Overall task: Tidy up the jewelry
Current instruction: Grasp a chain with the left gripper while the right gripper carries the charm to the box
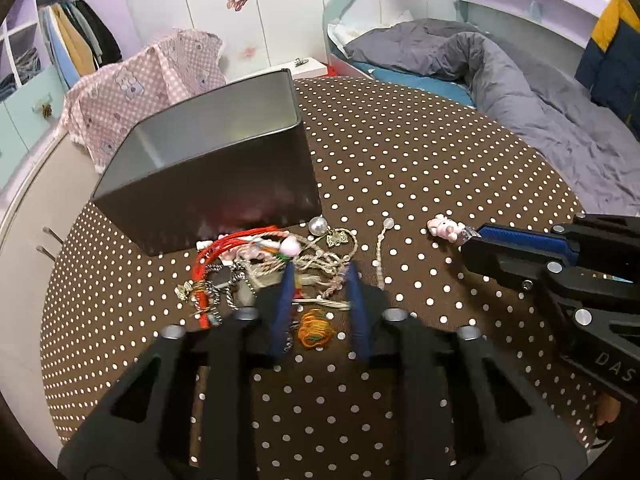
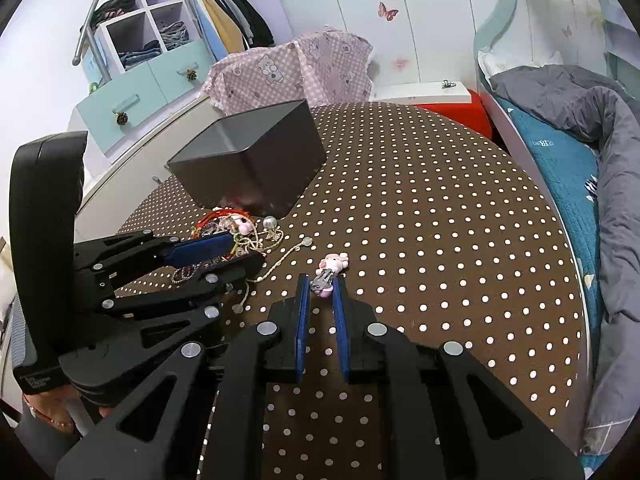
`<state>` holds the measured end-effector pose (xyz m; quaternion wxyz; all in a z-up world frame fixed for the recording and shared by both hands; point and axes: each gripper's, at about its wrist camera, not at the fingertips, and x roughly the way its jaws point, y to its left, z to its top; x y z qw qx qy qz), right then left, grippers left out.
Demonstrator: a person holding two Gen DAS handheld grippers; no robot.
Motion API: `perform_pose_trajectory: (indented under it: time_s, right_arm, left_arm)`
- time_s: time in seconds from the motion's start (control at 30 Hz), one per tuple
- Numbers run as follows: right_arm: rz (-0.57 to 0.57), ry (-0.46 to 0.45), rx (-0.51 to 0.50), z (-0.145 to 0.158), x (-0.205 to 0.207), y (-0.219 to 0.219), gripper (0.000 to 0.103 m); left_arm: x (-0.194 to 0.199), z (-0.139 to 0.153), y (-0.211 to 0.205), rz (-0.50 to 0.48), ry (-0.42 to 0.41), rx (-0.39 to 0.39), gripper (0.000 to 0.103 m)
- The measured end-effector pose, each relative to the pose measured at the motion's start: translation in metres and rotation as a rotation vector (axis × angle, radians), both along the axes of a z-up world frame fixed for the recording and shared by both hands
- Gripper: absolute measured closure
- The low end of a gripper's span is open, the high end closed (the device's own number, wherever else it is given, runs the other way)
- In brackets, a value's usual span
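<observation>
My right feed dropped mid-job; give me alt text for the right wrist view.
The right gripper, jaws open, straddles a pink hair clip on the polka-dot table. To its left, the left gripper is in a tangled jewelry pile before a gray tin box.

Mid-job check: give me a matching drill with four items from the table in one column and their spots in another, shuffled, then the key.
Items:
1. pink hair clip
2. orange thread loop
3. large pearl
4. metal box

Places:
A. beside the box's near corner
B. between the open left tongs
C. behind the jewelry pile, opening tipped toward the cameras
D. between the tips of the right tongs

Pairs: 1-D, 2-B, 3-A, 4-C
</observation>
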<state>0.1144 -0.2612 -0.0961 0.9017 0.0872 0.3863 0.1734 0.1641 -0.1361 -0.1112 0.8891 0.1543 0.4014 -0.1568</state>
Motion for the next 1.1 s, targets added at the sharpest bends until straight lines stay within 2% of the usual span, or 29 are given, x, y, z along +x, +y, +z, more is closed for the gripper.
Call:
perform_pose_trajectory:
  time_s: [0.07, 0.13, 0.27, 0.4, 0.63, 0.87, 1.1]
  right_arm:
    - [-0.003, -0.001, -0.002, 0.000, 0.000, 0.000, 0.093]
    - [-0.007, -0.009, -0.002, 0.001, -0.002, 0.000, 0.092]
    - [-0.014, -0.031, -0.015, 0.003, -0.005, 0.003, 0.093]
    - [-0.006, -0.038, 0.003, 0.007, -0.007, 0.007, 0.092]
    - [0.025, -0.105, 0.045, 0.044, -0.007, 0.020, 0.093]
    - [0.087, -0.142, 0.080, 0.069, 0.002, 0.044, 0.093]
    - [0.107, -0.170, 0.071, 0.086, 0.028, 0.066, 0.093]
  left_arm:
    - [0.002, 0.001, 0.003, 0.006, 0.003, -0.015, 0.093]
    - [0.003, 0.006, 0.012, 0.019, 0.009, -0.073, 0.097]
    - [-0.001, 0.028, 0.032, 0.023, -0.004, -0.195, 0.097]
    - [-0.012, 0.053, 0.051, 0.010, -0.049, -0.283, 0.098]
    - [-0.017, 0.086, 0.085, 0.006, -0.080, -0.464, 0.098]
    - [-0.004, 0.106, 0.114, 0.045, -0.137, -0.543, 0.098]
    - [0.003, 0.125, 0.136, 0.077, -0.204, -0.569, 0.098]
